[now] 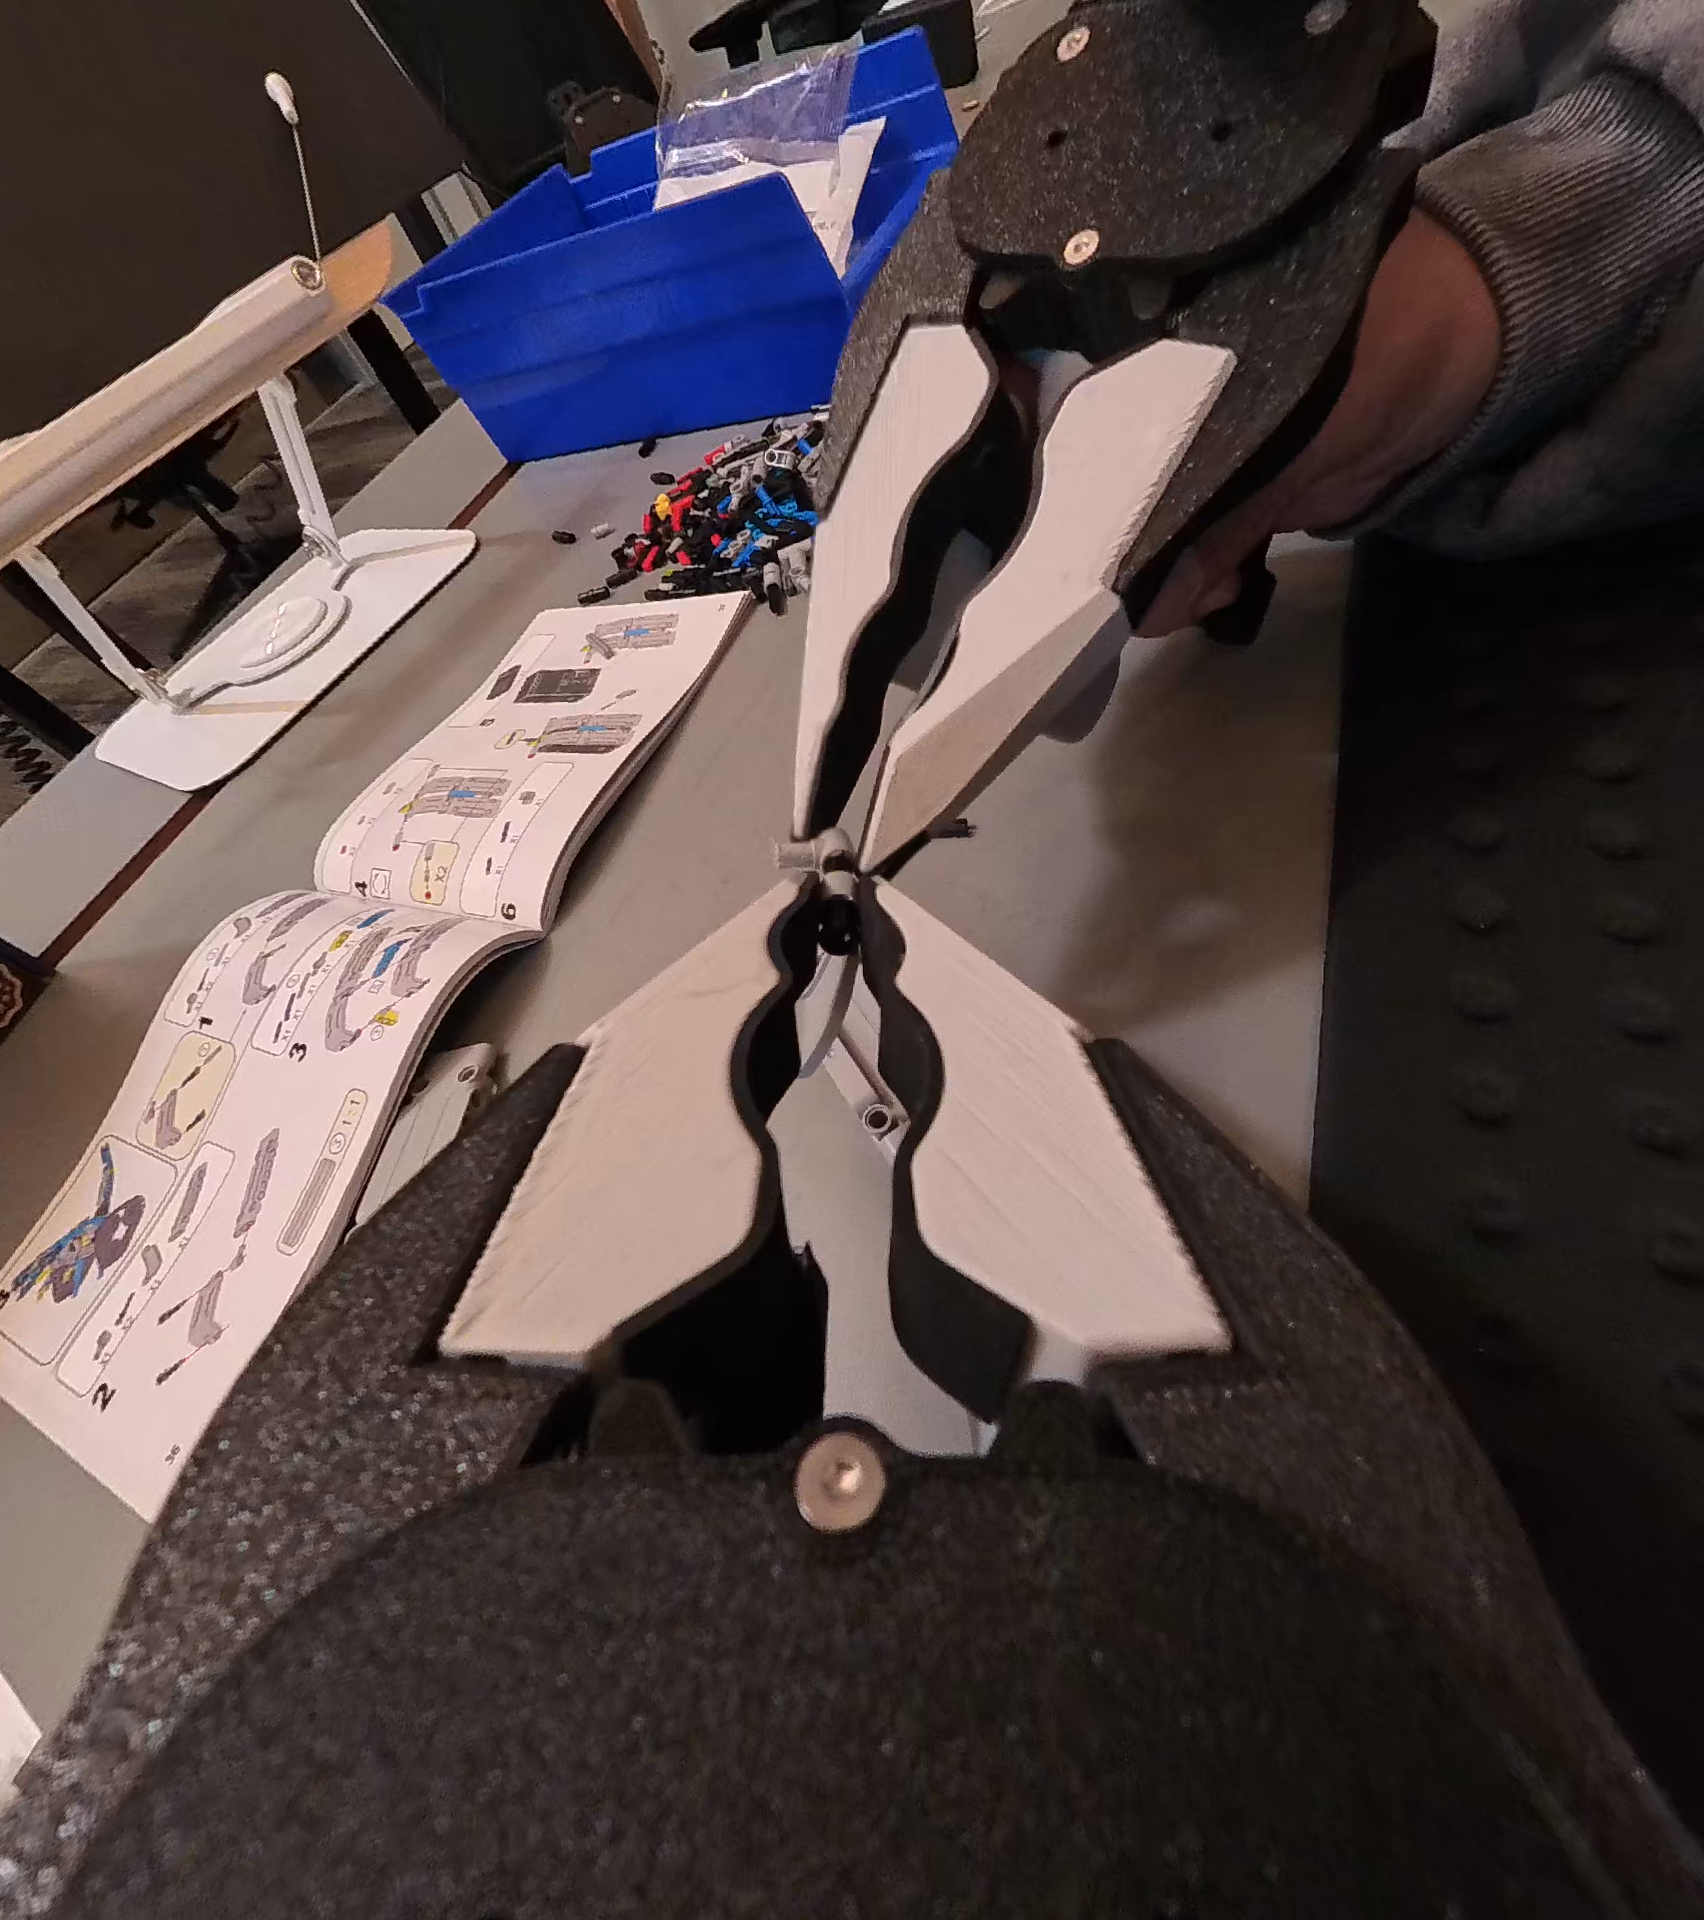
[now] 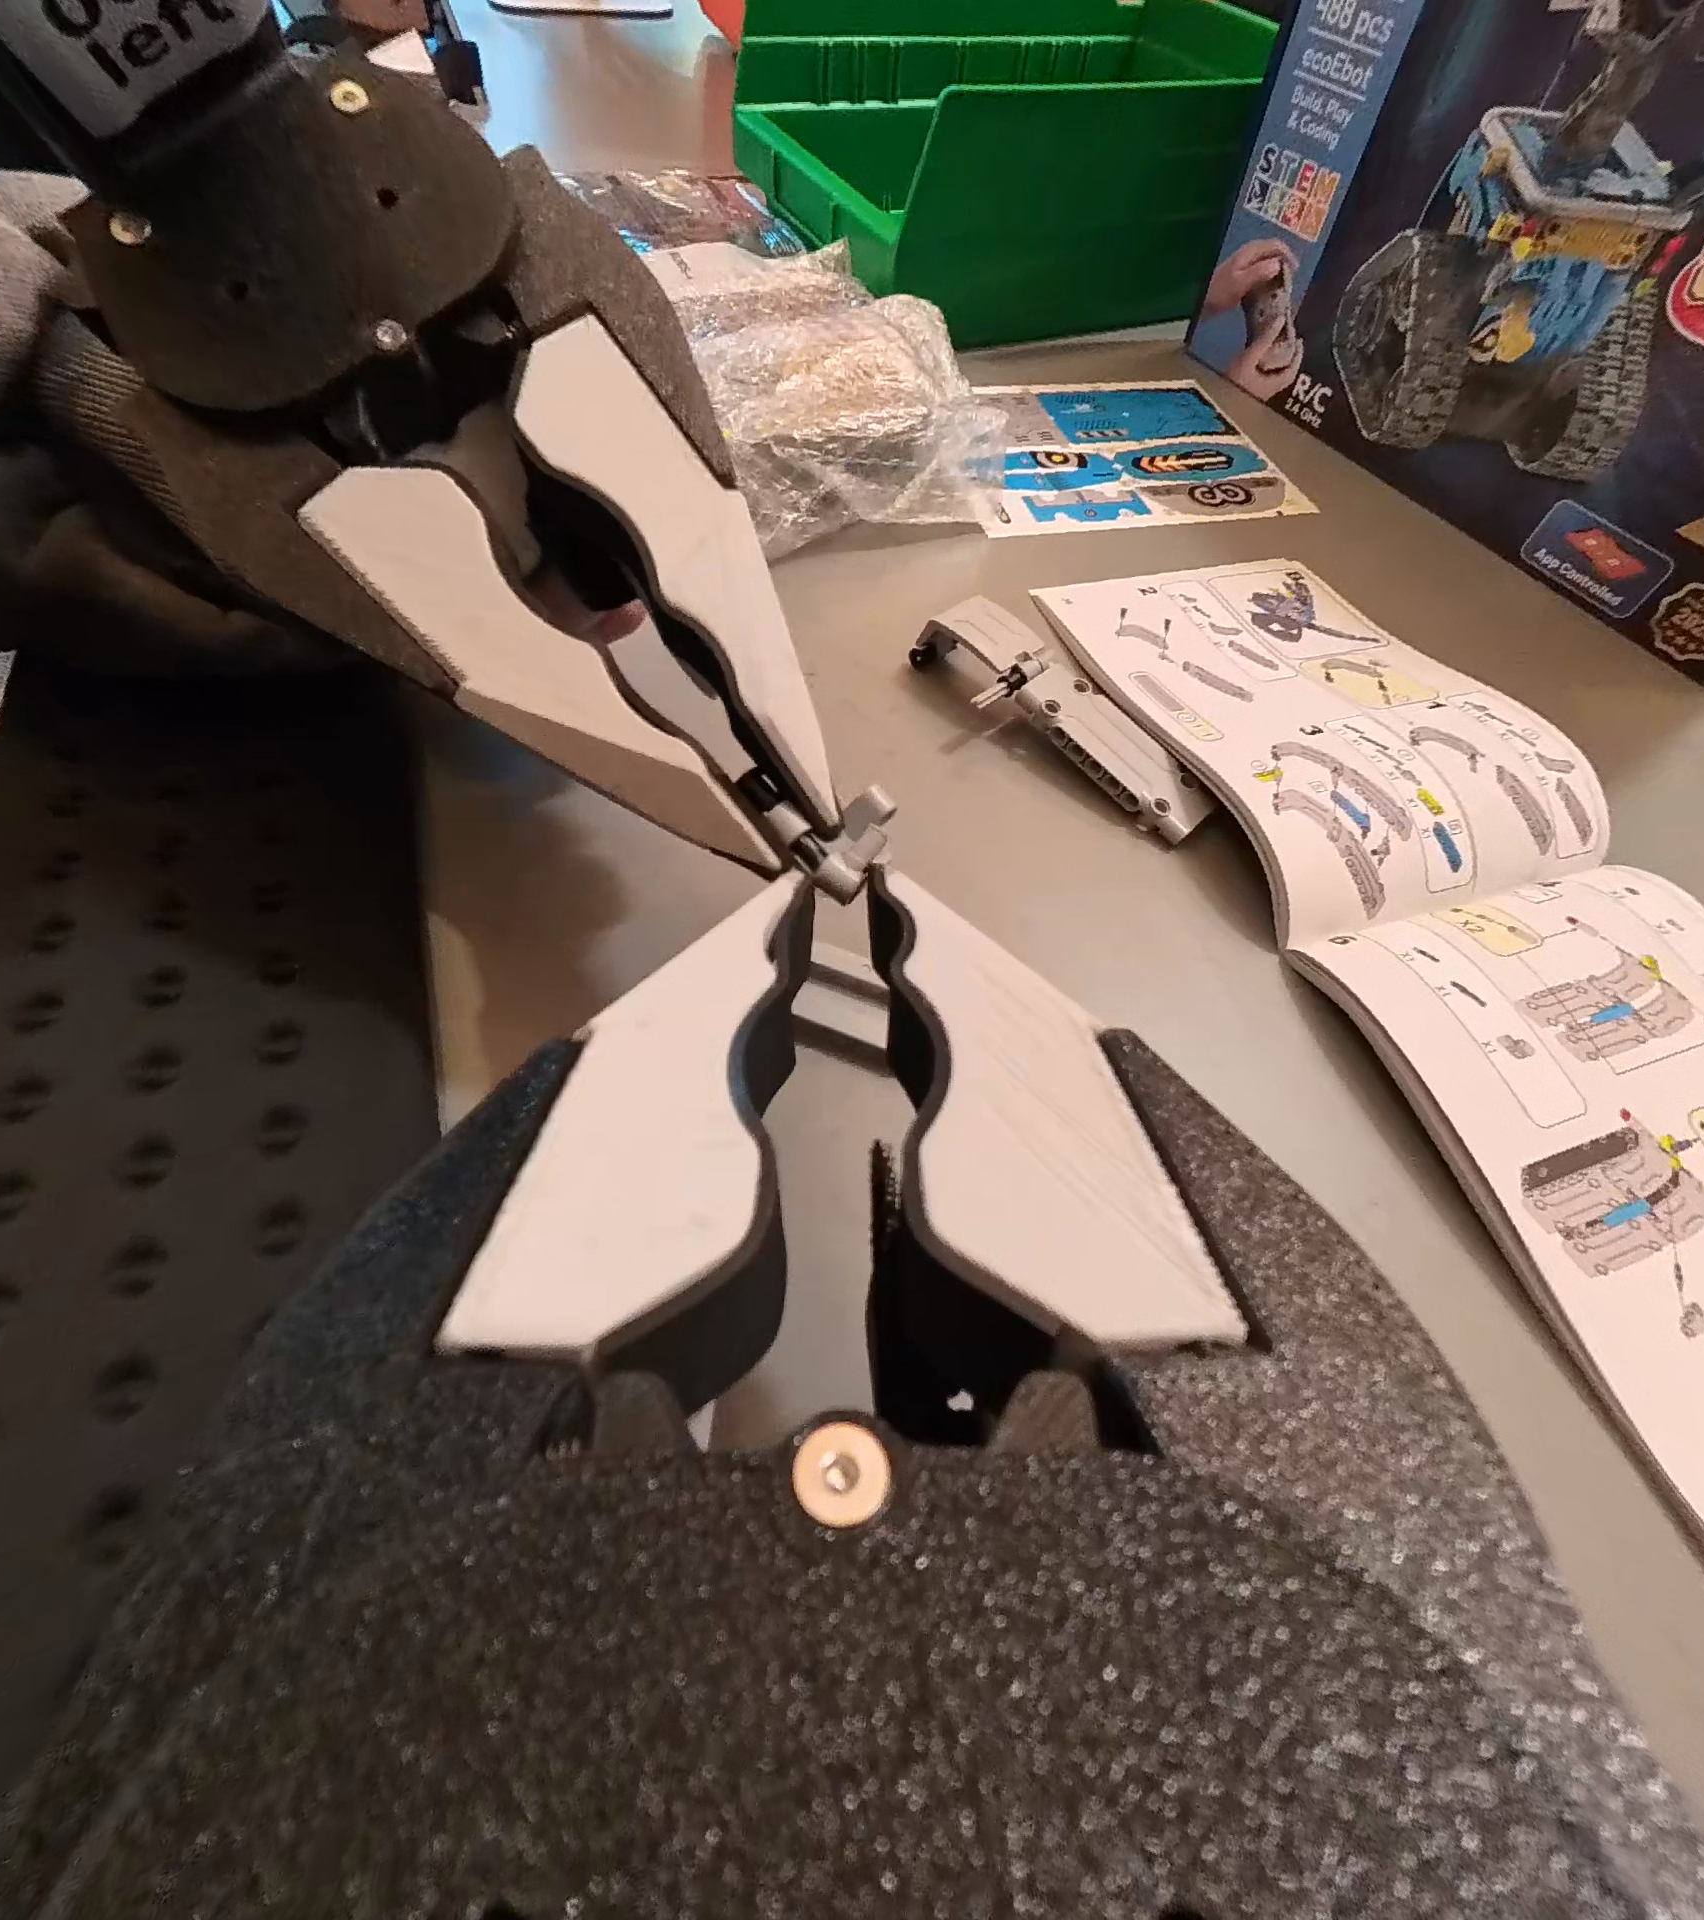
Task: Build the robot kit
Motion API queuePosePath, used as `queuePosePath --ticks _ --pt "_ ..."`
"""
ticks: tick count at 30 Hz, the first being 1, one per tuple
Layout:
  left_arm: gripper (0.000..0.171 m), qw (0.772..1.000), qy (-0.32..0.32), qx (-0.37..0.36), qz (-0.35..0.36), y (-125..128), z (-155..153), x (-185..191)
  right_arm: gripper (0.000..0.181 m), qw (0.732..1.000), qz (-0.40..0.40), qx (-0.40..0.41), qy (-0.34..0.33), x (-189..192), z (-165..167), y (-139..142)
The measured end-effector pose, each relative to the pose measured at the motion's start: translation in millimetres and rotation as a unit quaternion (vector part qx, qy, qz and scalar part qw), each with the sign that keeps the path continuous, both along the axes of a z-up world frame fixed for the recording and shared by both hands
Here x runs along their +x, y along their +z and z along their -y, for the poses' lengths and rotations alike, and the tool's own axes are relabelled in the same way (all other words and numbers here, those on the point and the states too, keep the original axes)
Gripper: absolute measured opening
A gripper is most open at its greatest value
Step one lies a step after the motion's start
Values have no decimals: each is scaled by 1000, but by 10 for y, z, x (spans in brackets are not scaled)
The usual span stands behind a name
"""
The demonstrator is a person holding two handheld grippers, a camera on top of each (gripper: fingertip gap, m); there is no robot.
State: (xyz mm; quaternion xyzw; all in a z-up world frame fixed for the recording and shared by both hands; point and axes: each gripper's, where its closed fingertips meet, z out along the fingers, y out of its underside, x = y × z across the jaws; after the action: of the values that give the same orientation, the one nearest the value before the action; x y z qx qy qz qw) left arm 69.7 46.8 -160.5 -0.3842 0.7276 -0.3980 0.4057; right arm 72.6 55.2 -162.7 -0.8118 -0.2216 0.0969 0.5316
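Left tool grips a black pin; right tool grips a grey connector. Parts touch tip-to-tip above the surface; whether fully seated cannot be told.

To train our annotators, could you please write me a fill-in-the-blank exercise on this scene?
The bin behind the parts pile is ___.
The manual lies ___ on the table.
The left gripper pinches a black pin, the right gripper a ___ connector.
Answers: blue, open, grey.
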Motion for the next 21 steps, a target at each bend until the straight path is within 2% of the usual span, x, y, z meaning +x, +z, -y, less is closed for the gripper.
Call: queuePosePath --ticks 7,11,16,21 --pt "6 1000 -4 10 0 -13 21 -3 9 1000 -4 -2 7 -9 25 -21" --pt "6 999 -8 32 -2 -49 54 -2 12 995 -80 -49 26 -39 92 -42" --pt "6 999 -17 45 2 -58 107 -4 24 980 -173 -75 57 -112 133 -5" --pt "6 997 -3 77 -2 -103 84 13 20 982 -164 -86 39 -73 103 -59"
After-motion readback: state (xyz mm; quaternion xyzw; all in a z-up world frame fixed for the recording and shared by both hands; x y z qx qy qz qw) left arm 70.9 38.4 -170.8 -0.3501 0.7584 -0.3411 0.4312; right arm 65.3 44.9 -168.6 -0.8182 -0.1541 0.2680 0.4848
